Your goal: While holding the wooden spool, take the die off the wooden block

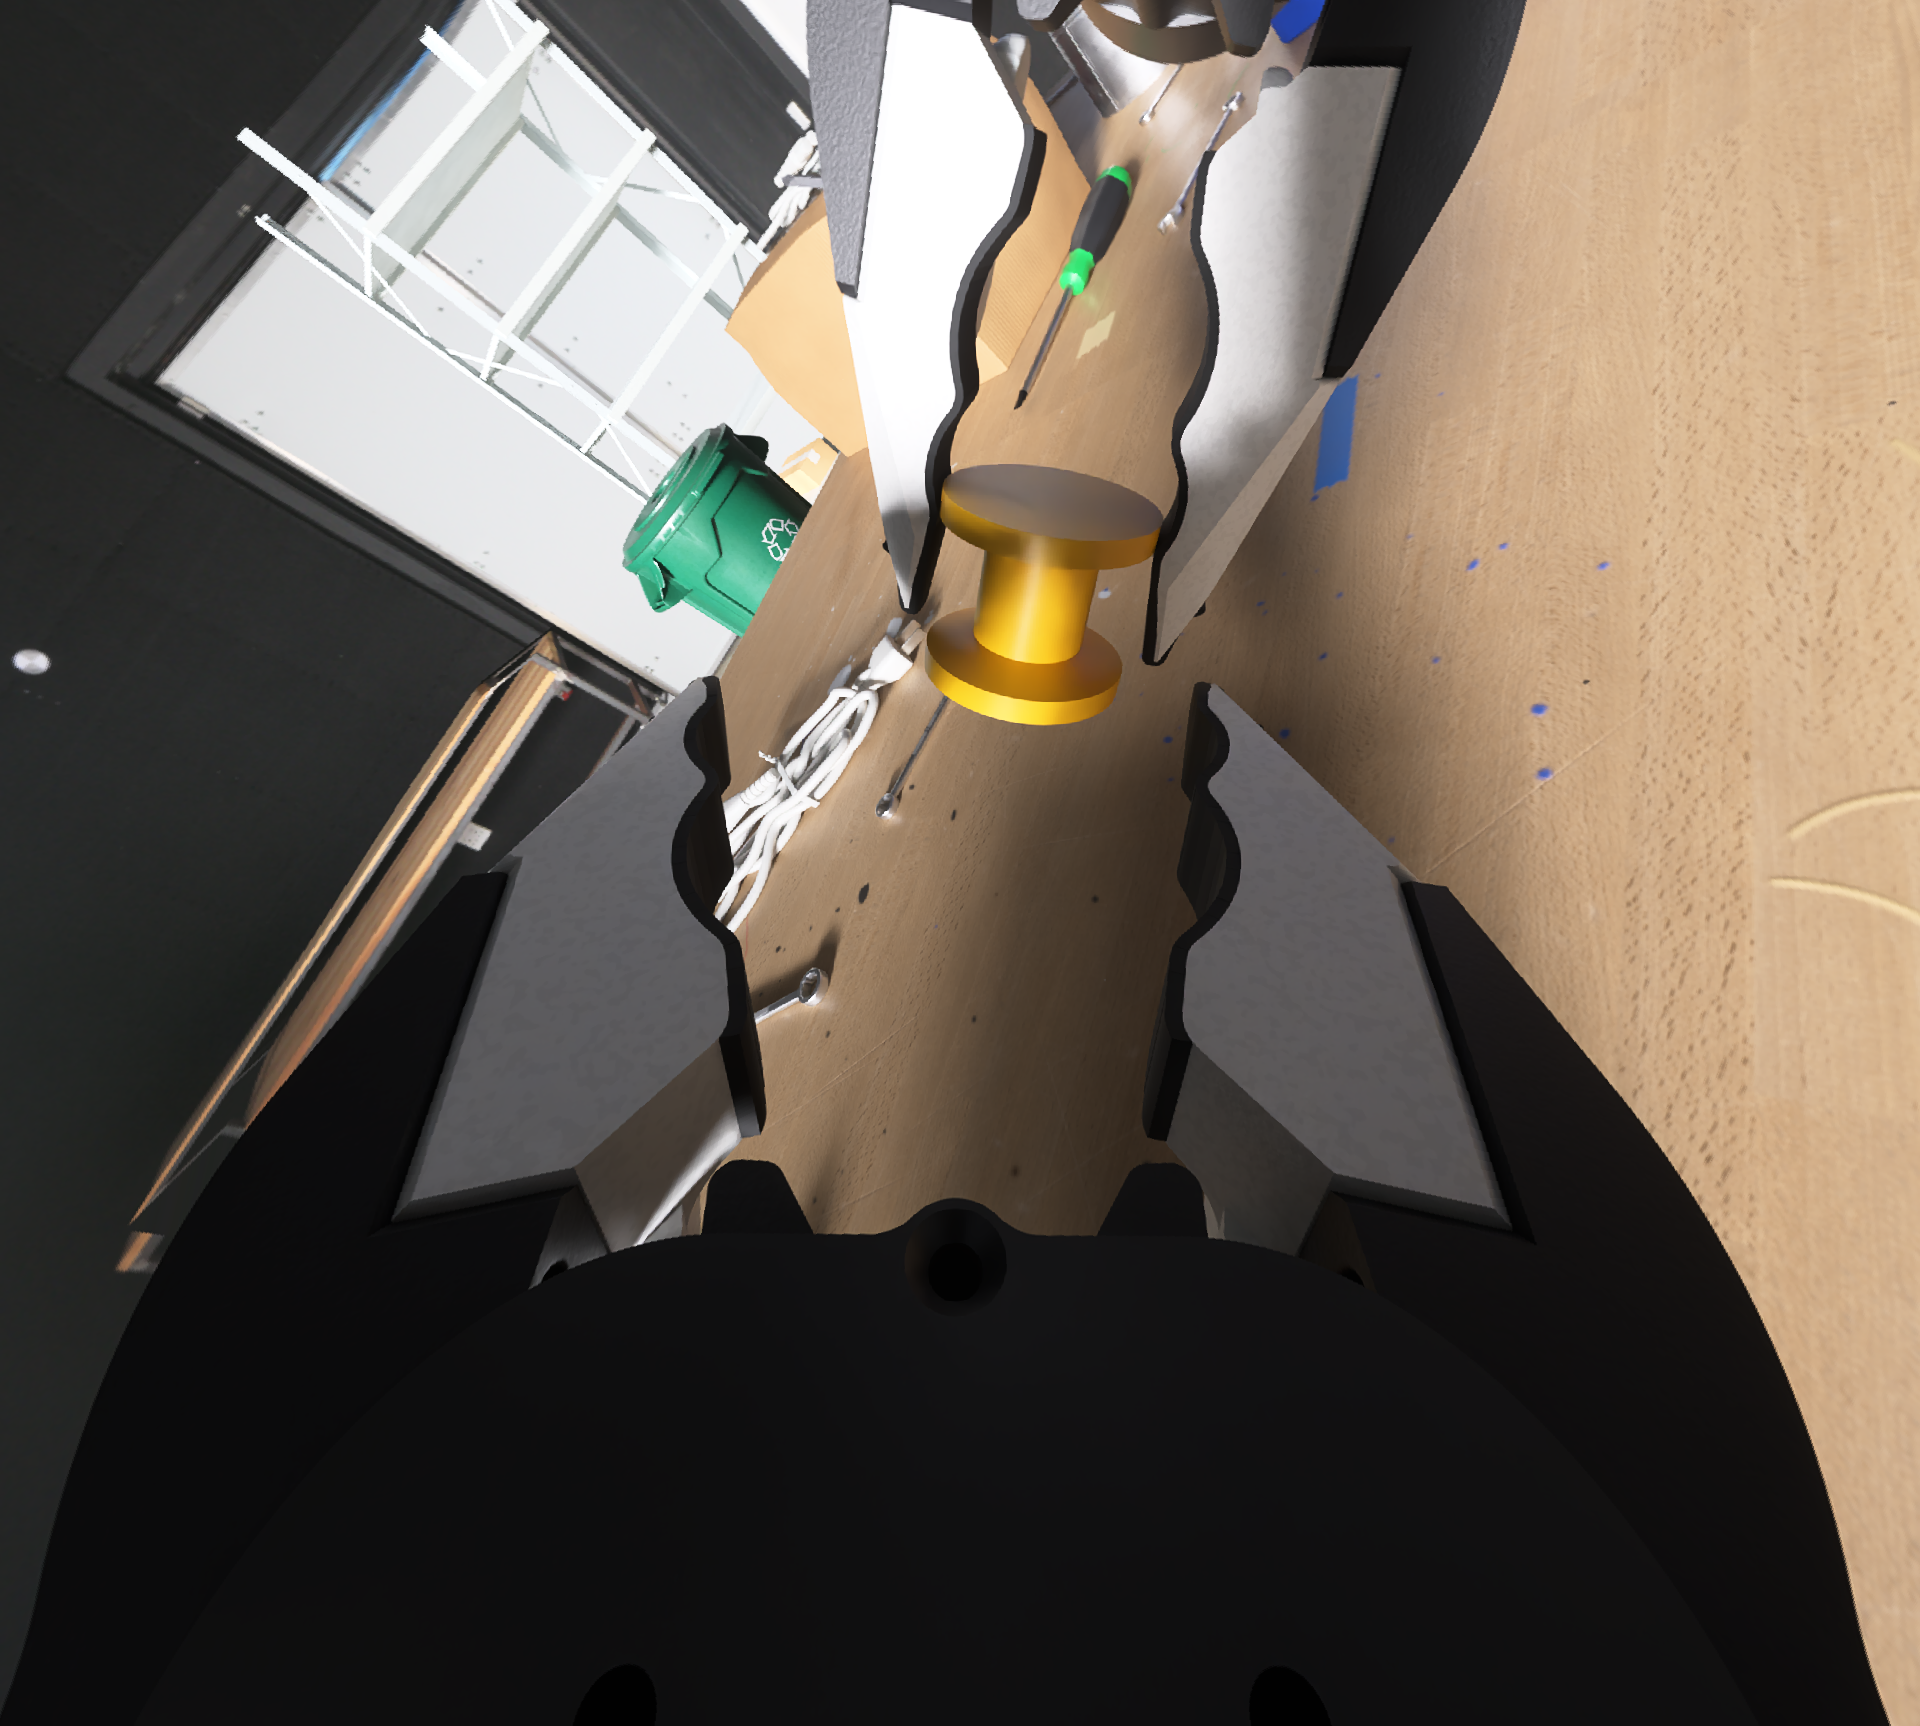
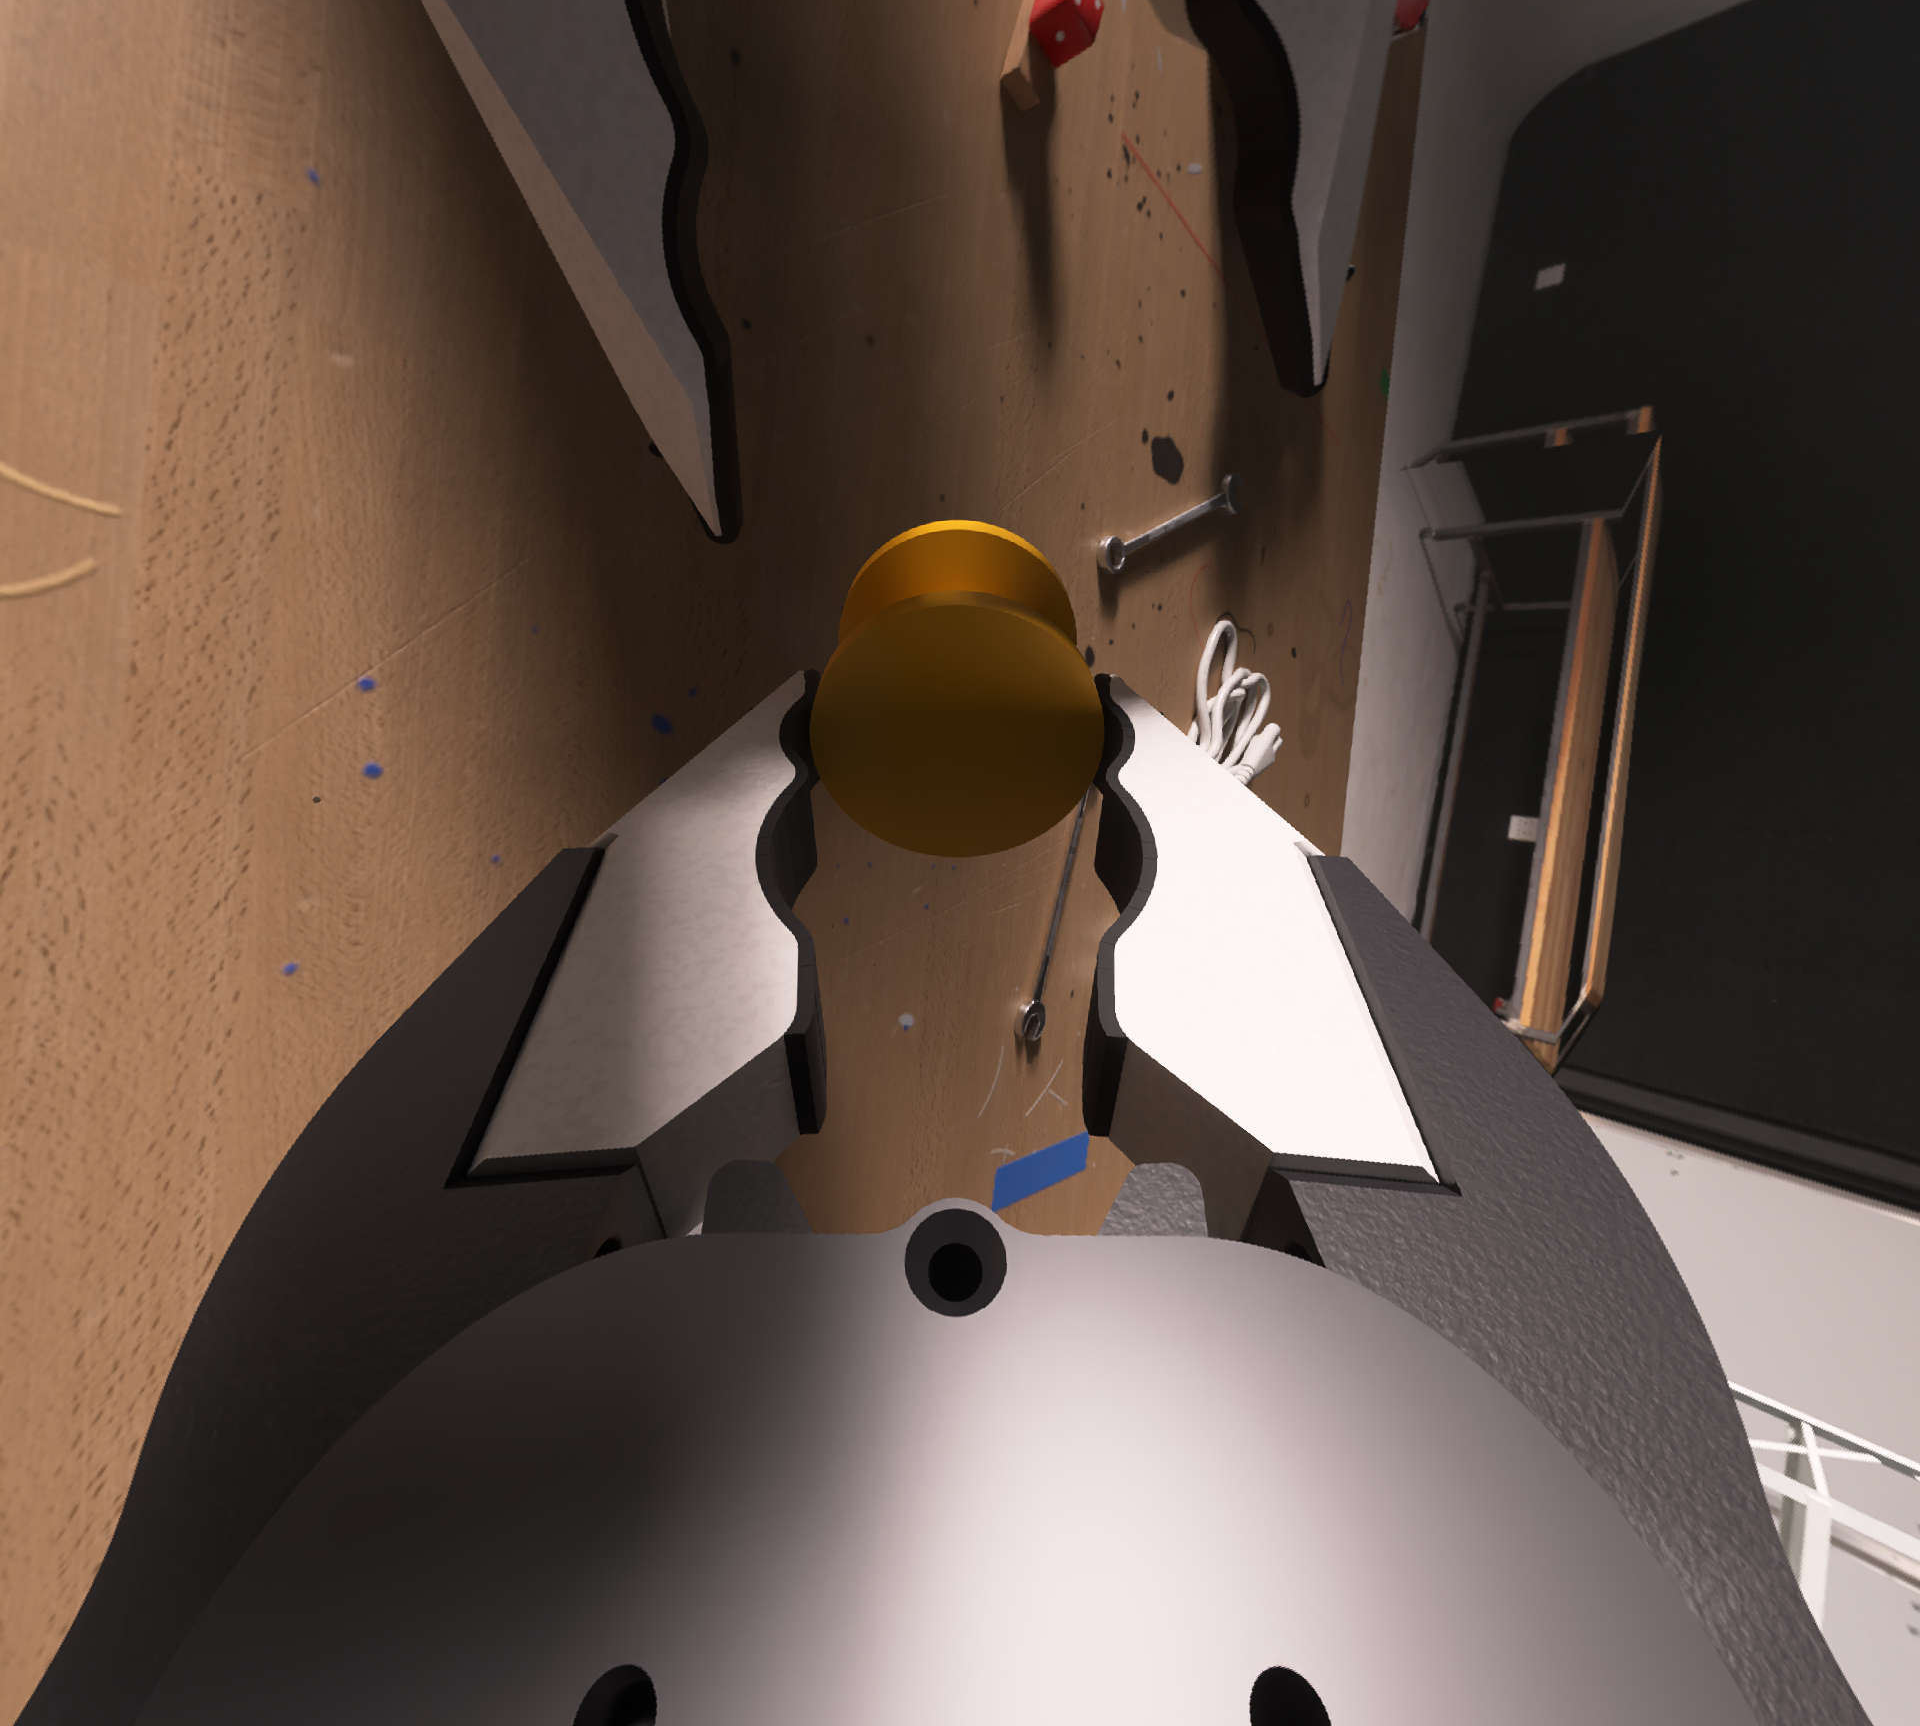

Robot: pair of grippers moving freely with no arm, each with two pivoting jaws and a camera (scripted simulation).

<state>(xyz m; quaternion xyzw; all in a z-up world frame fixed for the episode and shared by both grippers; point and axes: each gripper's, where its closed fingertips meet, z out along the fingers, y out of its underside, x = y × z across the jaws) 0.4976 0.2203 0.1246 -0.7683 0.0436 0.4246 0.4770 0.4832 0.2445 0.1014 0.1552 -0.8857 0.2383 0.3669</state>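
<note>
The yellow wooden spool point(image 2: 956, 741) sits between my right gripper's white fingers. My right gripper point(image 2: 956, 689) is shut on its near flange. In the left wrist view the spool point(image 1: 1029, 606) hangs from that gripper point(image 1: 1039, 622), which reaches in from the top. My left gripper point(image 1: 956, 700) is open and empty, its dark fingertips just short of the spool's lower flange. It also shows in the right wrist view point(image 2: 1016, 455), facing the spool. The red die point(image 2: 1065, 9) rests on the small wooden block point(image 2: 1023, 61), far beyond the left gripper on the wooden table point(image 2: 312, 429).
A green-handled screwdriver point(image 1: 1091, 232), a wrench point(image 1: 909, 767) and a white cable point(image 1: 800, 793) lie on the table. Another wrench point(image 2: 1169, 523) and blue tape point(image 2: 1039, 1167) lie near the spool. A green bin point(image 1: 717, 533) stands off the table's edge.
</note>
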